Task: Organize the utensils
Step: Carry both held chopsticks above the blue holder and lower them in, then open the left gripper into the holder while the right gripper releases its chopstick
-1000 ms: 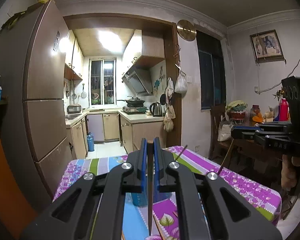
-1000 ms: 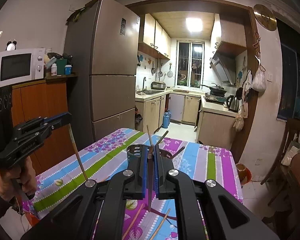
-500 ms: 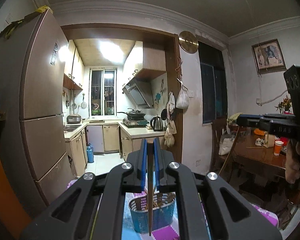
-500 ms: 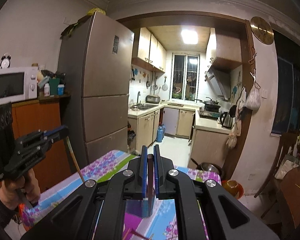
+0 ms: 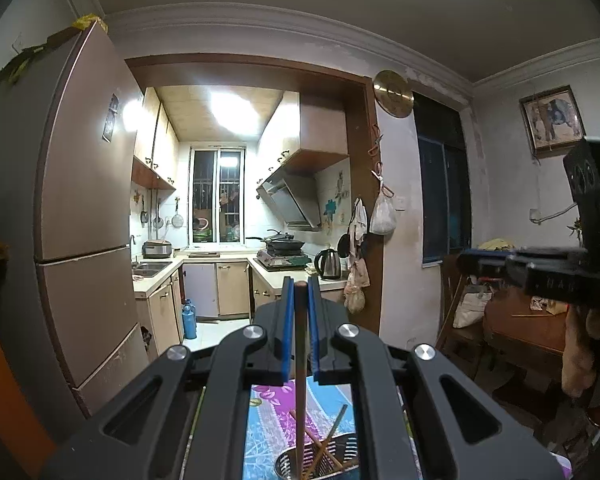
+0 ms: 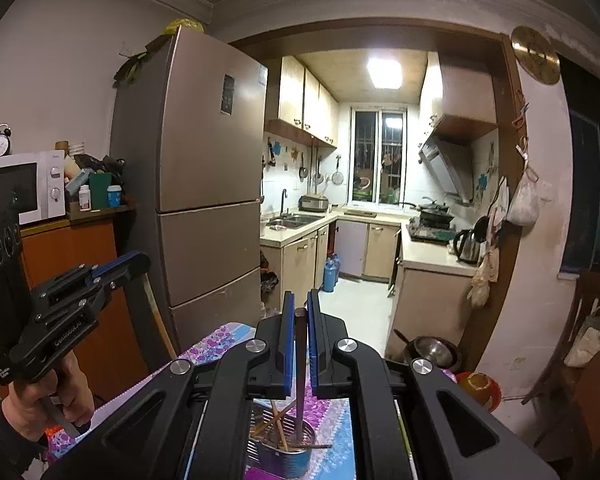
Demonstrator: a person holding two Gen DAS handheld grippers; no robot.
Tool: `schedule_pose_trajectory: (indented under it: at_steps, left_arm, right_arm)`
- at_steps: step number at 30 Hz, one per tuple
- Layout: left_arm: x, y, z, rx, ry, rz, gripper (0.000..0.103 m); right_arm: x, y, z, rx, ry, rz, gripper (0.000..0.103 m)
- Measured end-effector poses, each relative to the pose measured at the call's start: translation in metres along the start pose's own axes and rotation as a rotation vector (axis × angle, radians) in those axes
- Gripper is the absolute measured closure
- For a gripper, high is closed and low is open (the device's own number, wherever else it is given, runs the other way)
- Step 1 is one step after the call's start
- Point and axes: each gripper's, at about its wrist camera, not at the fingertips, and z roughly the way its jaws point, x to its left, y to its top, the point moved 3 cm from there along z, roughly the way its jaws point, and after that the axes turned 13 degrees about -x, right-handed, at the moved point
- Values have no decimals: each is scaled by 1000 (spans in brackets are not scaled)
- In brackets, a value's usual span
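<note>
In the left wrist view my left gripper [image 5: 299, 296] is slightly parted around a brown chopstick [image 5: 299, 376] that hangs straight down into the metal utensil holder [image 5: 340, 462]. In the right wrist view my right gripper [image 6: 298, 312] is likewise slightly parted around a dark chopstick [image 6: 300, 376] whose tip stands inside the same holder [image 6: 284, 454], which has several chopsticks in it. Each chopstick stands between the blue pads with small gaps on both sides. The left gripper also shows at the left of the right wrist view [image 6: 118, 266], the right gripper at the right of the left wrist view [image 5: 484, 260].
The holder stands on a table with a floral striped cloth [image 6: 216, 346]. A tall fridge [image 6: 204, 184] stands left, beside an orange cabinet with a microwave [image 6: 24, 186]. The kitchen doorway is ahead. A wooden table and chair [image 5: 512, 332] stand on the right.
Both grippers rose and tilted up over the holder; the table dropped out of view. The jaws of both have parted a little around the chopsticks, which now reach down into the holder.
</note>
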Motion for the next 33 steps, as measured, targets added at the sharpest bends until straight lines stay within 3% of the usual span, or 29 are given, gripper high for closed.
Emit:
schedule_pose_trajectory:
  at_steps: [11, 33]
  left_arm:
    - [8, -47, 39, 79, 3, -27, 98]
    - [17, -98, 72, 174, 5, -43, 96]
  right_arm:
    - [-15, -54, 59, 90, 13, 67, 96]
    - [-25, -106, 103, 164, 22, 113, 96]
